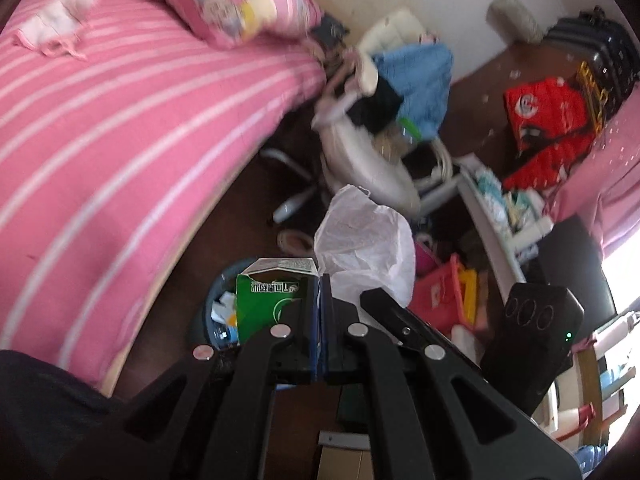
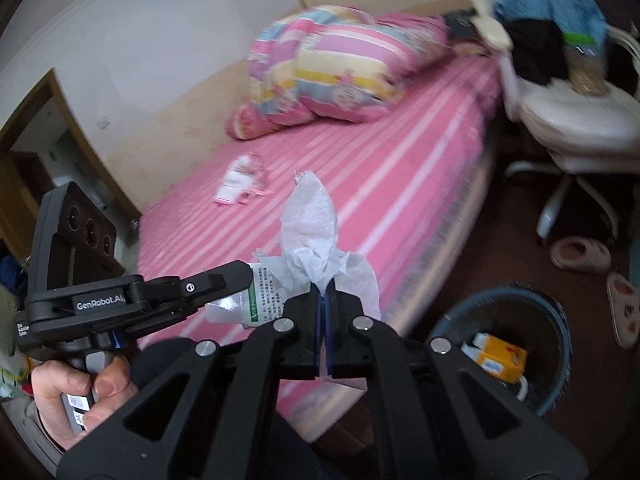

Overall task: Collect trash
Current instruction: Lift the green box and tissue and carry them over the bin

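My left gripper (image 1: 322,280) is shut on a flattened green drink carton (image 1: 268,300), which hangs over a dark round bin (image 1: 218,320). In the left wrist view the right gripper (image 1: 374,298) sits just to its right with a crumpled white tissue (image 1: 364,244). In the right wrist view my right gripper (image 2: 323,288) is shut on that tissue (image 2: 310,232) above the edge of the pink striped bed (image 2: 400,168). The left gripper (image 2: 236,278) and carton (image 2: 260,306) are at its left. The bin (image 2: 508,344), lower right, holds a yellow carton (image 2: 496,354).
Pink and white scraps (image 2: 240,184) lie on the bed near a bundled quilt (image 2: 336,68). A white office chair (image 2: 572,116) piled with clothes stands beside the bed. Slippers (image 2: 580,254) lie on the dark floor by the bin. A red bag (image 1: 548,120) and clutter fill the far side.
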Tool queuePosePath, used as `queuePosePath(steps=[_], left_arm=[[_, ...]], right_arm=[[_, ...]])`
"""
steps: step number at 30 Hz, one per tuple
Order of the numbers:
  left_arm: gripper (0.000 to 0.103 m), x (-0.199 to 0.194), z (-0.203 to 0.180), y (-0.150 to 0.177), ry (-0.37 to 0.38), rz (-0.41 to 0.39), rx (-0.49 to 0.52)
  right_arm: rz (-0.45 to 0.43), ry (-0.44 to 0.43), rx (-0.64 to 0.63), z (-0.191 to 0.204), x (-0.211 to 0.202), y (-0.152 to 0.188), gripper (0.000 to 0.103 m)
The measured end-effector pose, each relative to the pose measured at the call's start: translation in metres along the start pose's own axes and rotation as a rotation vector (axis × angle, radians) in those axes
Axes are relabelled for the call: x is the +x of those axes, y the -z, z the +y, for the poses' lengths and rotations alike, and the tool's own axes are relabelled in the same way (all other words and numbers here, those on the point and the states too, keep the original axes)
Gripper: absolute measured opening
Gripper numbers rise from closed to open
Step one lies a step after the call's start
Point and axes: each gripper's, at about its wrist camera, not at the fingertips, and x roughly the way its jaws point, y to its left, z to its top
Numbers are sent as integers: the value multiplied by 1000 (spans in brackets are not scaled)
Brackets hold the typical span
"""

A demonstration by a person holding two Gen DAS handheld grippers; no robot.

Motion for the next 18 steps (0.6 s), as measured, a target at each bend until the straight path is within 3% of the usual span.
queuePosePath(steps=[10,18], left_arm=[[0,112,-8,18,-14,190,-11],[0,204,7,35,-49,403,0]], right_arm=[[100,168,160,-99,18,38,2],[194,269,252,-158,42,60,2]])
